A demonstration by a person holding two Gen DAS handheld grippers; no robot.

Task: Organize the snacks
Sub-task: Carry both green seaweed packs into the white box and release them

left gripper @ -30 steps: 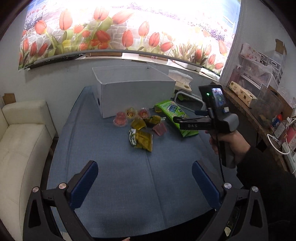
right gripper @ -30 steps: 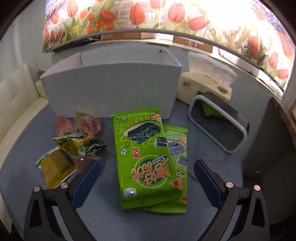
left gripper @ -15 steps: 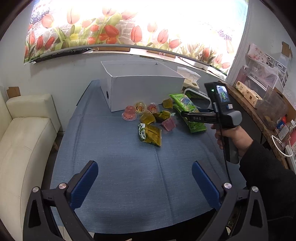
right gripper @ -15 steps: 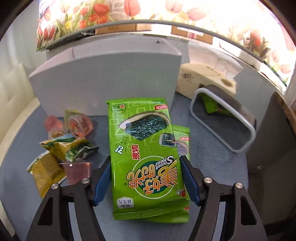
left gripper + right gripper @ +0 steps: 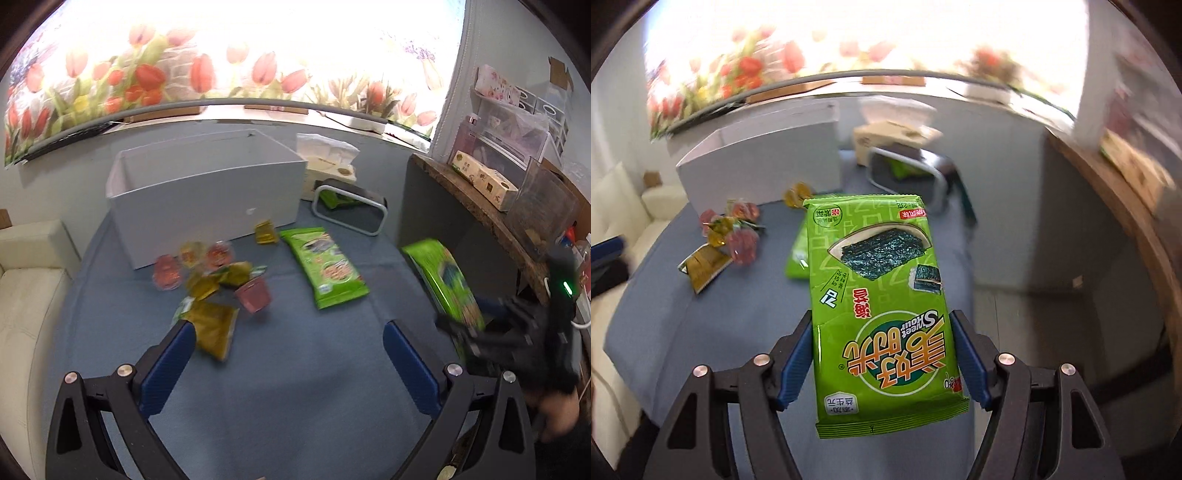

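Lifted off the surface (image 5: 701, 332) now: seaweed pack (image 5: 882, 314) clamped in right tongs (image 5: 882, 354), probably bound for the mesh bin (image 5: 908, 173); left tongs (image 5: 284, 354) apart, empty.

Glossy green foil seaweed packet (image 5: 882, 295), matt blue cloth tabletop (image 5: 295, 369), smooth white box (image 5: 207, 199).

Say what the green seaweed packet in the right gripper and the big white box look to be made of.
Green seaweed packet: thin printed plastic film, probably glossy; it shows sheen, a crimped end seal and soft creases. White box: likely matte cardboard or thin board; flat, dull walls with sharp folded corners and an open top. Neither can be confirmed by look alone.
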